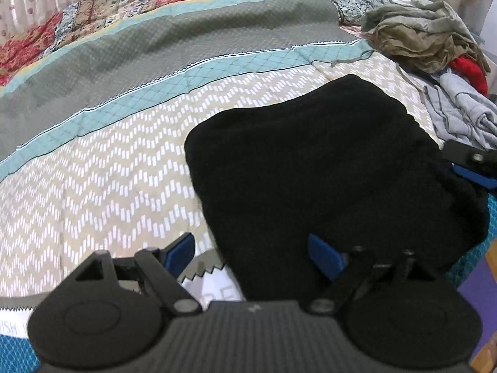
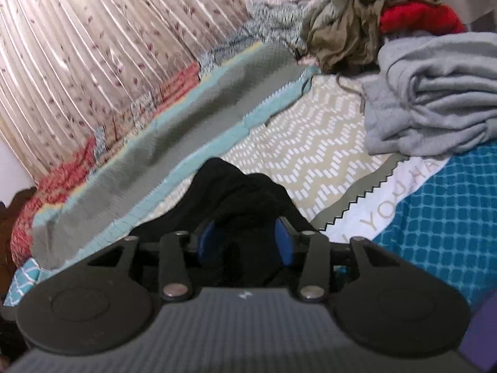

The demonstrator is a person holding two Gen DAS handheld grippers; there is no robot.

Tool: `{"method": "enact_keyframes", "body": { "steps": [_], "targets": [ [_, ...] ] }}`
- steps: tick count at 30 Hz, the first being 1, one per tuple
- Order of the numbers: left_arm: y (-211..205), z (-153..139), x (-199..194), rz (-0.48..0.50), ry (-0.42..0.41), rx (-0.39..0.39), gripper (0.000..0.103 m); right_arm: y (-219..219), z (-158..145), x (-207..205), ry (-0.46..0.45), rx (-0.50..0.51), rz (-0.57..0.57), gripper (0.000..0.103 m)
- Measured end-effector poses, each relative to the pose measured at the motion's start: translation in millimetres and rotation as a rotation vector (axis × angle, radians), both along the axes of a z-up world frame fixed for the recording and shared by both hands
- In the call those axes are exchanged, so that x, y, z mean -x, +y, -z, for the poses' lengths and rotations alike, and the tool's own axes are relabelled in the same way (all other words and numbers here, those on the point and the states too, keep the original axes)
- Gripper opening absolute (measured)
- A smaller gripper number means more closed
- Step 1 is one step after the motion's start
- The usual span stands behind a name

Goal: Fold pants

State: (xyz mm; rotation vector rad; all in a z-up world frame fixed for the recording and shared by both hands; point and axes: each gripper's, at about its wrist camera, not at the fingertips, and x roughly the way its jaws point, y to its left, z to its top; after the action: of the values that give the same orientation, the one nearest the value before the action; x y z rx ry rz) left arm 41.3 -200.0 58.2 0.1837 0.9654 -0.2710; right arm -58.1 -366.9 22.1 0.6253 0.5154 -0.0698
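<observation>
1. Pants (image 1: 310, 168), black and folded into a compact block, lay on the chevron bedspread (image 1: 93, 186), short of its teal stripe (image 1: 217, 68).
2. We held the left gripper (image 1: 251, 251) open over the pants' near edge, pinching nothing.
3. Our right gripper (image 2: 245, 236) had black cloth between its blue pads (image 2: 284, 239); we could not tell whether they pressed it.
4. Beyond the pants sat a grey garment (image 2: 435, 93).

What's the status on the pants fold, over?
Left gripper open over near edge of pants. Right gripper has pants fabric between its pads; grip unclear. Pants folded compact on bed. Clothes pile lies apart, nothing in the way.
</observation>
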Motion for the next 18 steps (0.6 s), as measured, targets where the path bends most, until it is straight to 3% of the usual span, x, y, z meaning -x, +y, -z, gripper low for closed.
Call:
{"method": "enact_keyframes", "body": {
  "steps": [4, 14, 16, 18],
  "targets": [
    [7.3, -0.6, 4.5, -0.008, -0.003, 0.003, 0.082, 3.7, -5.9, 20.3, -0.025, 0.028, 0.037, 0.051],
    [22.8, -2.5, 5.8, -0.027, 0.001, 0.008, 0.087, -25.2, -1.3, 19.2, -0.022, -0.010, 0.074, 0.085],
    [28.4, -4.0, 4.2, -0.022, 0.011, 0.053, 0.093, -33.6, -2.2, 11.0, -0.023, -0.024, 0.040, 0.088],
    [38.8, -4.7, 0.8, -0.021, 0.036, 0.145, 0.100, -43.5, -1.3, -1.0, -0.010, -0.050, -0.017, 0.089]
  ]
}}
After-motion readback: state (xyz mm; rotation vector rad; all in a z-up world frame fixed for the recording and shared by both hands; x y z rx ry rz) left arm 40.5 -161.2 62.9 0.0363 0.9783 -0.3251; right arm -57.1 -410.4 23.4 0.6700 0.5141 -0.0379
